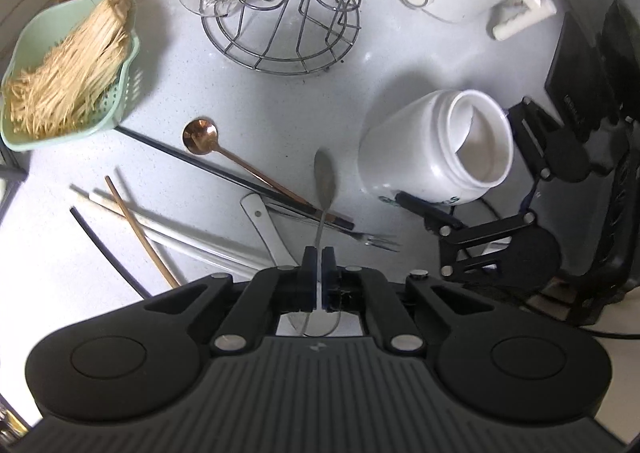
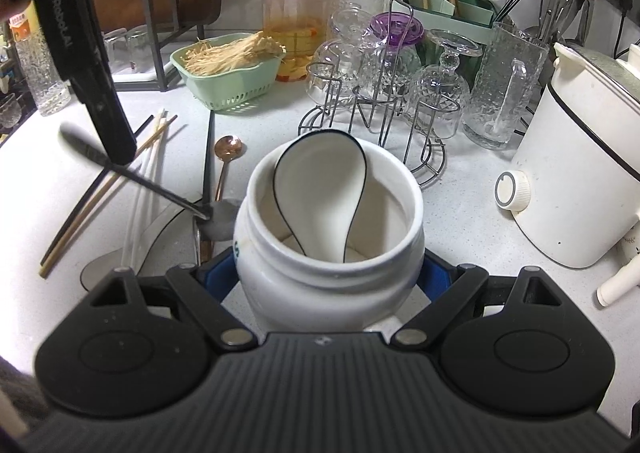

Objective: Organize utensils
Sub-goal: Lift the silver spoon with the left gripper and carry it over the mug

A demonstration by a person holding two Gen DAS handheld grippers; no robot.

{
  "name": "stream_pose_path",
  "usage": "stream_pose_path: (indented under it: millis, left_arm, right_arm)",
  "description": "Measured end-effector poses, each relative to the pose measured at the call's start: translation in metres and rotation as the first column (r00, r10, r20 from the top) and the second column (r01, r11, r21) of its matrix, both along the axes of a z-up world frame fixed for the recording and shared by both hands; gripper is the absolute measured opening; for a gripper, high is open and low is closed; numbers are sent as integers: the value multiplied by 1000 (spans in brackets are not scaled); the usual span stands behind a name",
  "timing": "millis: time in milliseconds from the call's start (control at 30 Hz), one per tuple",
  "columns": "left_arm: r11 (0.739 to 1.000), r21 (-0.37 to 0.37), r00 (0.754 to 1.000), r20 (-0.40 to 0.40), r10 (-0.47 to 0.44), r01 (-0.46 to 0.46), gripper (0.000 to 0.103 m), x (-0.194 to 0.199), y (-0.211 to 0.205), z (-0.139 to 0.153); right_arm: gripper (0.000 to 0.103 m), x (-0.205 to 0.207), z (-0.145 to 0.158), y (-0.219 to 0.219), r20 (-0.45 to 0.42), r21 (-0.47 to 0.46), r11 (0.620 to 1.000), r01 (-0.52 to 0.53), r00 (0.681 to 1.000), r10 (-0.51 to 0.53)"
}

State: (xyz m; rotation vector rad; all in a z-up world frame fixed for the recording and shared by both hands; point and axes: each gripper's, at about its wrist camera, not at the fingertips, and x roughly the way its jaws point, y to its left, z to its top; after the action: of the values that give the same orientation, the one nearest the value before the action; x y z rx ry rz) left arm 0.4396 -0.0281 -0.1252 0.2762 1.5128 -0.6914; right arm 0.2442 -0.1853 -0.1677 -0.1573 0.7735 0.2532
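Spoon (image 1: 325,189) handle sits pinched between your closed left gripper (image 1: 319,259), bowl end pointing to twelve o'clock, raised over the utensil pile (image 1: 256,189) on the counter (image 1: 260,101). Your right gripper (image 2: 332,273) clamps the white jar (image 1: 436,149) from both sides, tipping it, mouth toward you at about two o'clock in the left view; a white ceramic spoon (image 2: 324,193) already leans inside. Swing the spoon rightward, aim its tip at the open side of the mouth, and release only once it is well inside.
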Motion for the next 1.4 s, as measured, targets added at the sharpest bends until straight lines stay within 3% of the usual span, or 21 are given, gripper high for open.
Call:
stream_pose_path:
  millis: [167, 267, 500, 800, 900, 967, 1033, 1200, 1400]
  left_arm:
    - [1000, -3, 999, -35, -1, 0, 1, -5, -2, -17]
    - [1000, 6, 1000, -15, -11, 11, 2, -8, -2, -25]
    - [999, -54, 1000, 0, 9, -9, 3, -6, 0, -39]
    - [991, -115, 993, 86, 80, -70, 3, 10, -8, -56]
    - [985, -137, 985, 121, 125, -108, 11, 20, -13, -62]
    - [978, -154, 976, 145, 162, -139, 33, 27, -18, -64]
    - [975, -157, 964, 194, 183, -154, 42, 31, -25, -65]
    - [975, -162, 942, 275, 193, -152, 48, 39, -49, -65]
    - [985, -102, 920, 353, 169, -142, 51, 42, -75, -75]
  right_arm:
    - [92, 0, -1, -1, -3, -1, 1000, -14, 1000, 14]
    - [92, 1, -1, -1, -6, -3, 1000, -23, 1000, 23]
    - [92, 1, -2, -2, -4, -6, 1000, -30, 1000, 30]
    - [92, 0, -1, -6, -12, -12, 1000, 6, 1000, -6]
    - [92, -2, -1, -10, -14, -14, 999, 34, 999, -34]
    - [92, -3, -1, -12, -15, -15, 999, 49, 999, -49]
    - [92, -4, -1, -13, -17, -15, 998, 60, 998, -60]
    - [92, -5, -2, -15, -16, -19, 997, 69, 997, -69]
    - [92, -7, -2, -15, -14, -21, 997, 76, 997, -76]
